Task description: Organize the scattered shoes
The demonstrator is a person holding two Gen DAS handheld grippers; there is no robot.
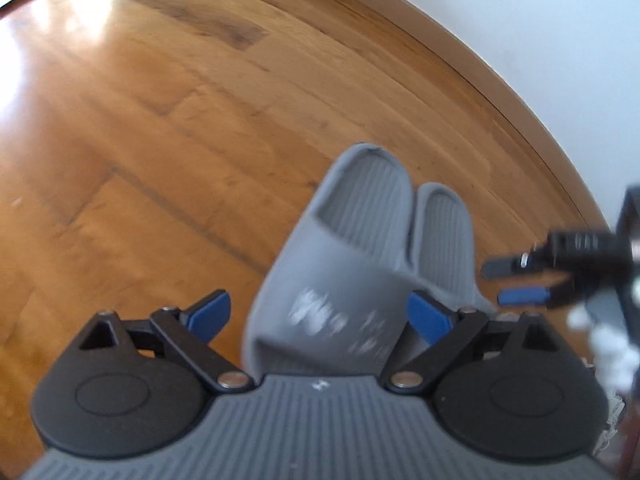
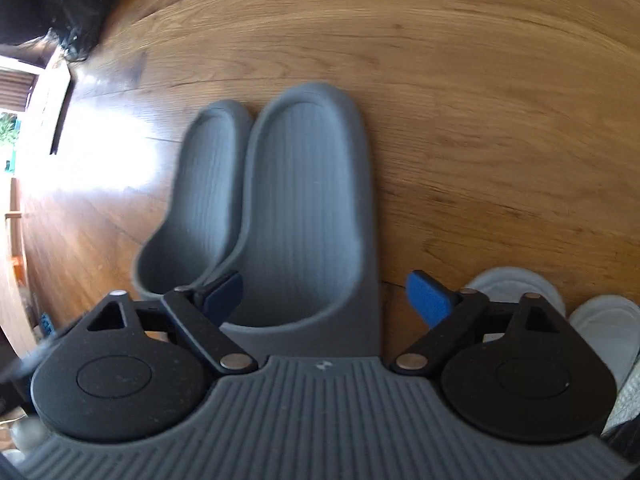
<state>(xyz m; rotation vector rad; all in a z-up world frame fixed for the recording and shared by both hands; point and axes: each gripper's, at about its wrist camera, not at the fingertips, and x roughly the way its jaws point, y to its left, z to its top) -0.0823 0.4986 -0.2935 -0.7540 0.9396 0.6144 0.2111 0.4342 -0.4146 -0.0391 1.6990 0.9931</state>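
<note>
Two grey slippers lie side by side on the wooden floor, heels pointing away from me. In the left wrist view my left gripper straddles the strap of the left slipper; bare floor shows between its left pad and the slipper, so it is open. The right slipper lies against it. In the right wrist view my right gripper stands open around the right slipper, one pad in the seam beside the left slipper, the other clear of it. The right gripper also shows from the left wrist.
A pair of white slippers sits at the lower right, beside my right gripper. A white wall with wooden skirting runs behind the grey pair. A dark object lies at the far left corner. Bare floor spreads to the left.
</note>
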